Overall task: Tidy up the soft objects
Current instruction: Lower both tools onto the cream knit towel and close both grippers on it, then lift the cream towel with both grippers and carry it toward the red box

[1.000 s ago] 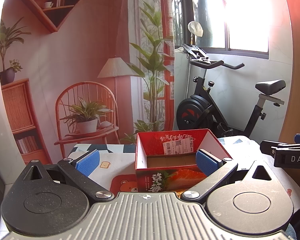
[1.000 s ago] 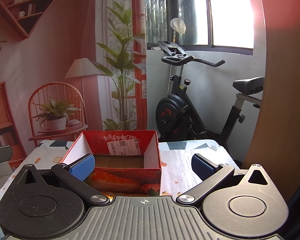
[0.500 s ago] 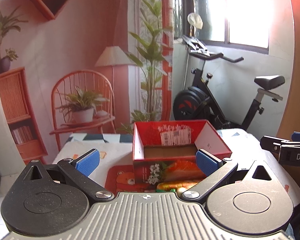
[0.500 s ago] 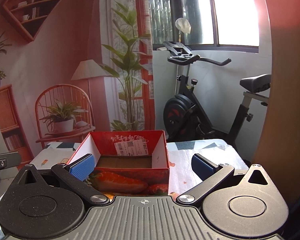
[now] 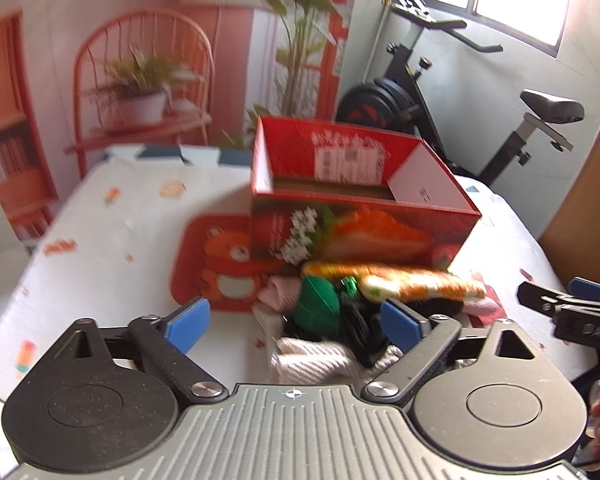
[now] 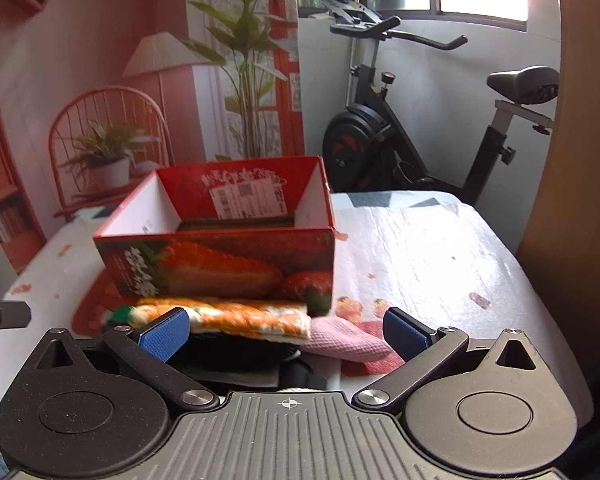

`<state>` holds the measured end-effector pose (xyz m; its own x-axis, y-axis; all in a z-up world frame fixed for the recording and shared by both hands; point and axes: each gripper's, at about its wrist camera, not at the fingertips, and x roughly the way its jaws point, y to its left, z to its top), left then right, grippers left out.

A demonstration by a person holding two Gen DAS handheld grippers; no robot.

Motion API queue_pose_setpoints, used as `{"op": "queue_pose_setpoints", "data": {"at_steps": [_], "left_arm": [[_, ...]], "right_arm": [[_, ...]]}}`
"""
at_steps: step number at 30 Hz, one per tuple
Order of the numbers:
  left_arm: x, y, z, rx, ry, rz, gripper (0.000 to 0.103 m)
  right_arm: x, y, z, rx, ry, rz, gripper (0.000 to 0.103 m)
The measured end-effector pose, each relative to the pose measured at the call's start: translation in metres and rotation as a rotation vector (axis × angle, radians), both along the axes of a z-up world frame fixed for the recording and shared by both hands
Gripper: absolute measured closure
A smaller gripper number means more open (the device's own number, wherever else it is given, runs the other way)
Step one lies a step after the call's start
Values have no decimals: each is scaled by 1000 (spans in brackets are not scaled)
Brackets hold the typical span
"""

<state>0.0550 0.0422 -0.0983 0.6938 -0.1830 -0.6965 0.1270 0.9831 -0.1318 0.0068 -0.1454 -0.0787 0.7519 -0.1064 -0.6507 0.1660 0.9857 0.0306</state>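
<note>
Both grippers hang open over the pile of soft things [image 5: 340, 320] before the red box [image 5: 360, 216]. The left gripper [image 5: 296, 324], its jaws just narrowing on nothing, should settle around one cloth; the right gripper [image 6: 284, 334] should wait.

Both wrist cameras look forward and downward across the table from close range, sharing the open red strawberry-printed cardboard box [image 5: 364, 216] [image 6: 220, 240].

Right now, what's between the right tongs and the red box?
In the right wrist view, an orange patterned cloth lies along the box front, with a pink cloth beside it, between the open right tongs.
</note>
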Motion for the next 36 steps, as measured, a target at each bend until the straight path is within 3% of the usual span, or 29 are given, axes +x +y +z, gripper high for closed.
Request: {"op": "queue_pose_setpoints", "data": {"at_steps": [10,20,23,28,36], "left_arm": [[14,6,-49,-56,148,-79,22],[29,1,-82,-101,252,-130,48],[33,-5,-91,-73,260,-144,54],[40,-3,-97,-97,255,-132,62],[43,0,-99,-139,259,-127,71]], "right_arm": [[8,-9,-51,39,133,34,1],[13,-23,-81,112,227,50,21],[18,-21,-89,97,241,72,22],[22,-22,-96,125,251,94,27],[23,-23,-96,191,240,126,53]]}}
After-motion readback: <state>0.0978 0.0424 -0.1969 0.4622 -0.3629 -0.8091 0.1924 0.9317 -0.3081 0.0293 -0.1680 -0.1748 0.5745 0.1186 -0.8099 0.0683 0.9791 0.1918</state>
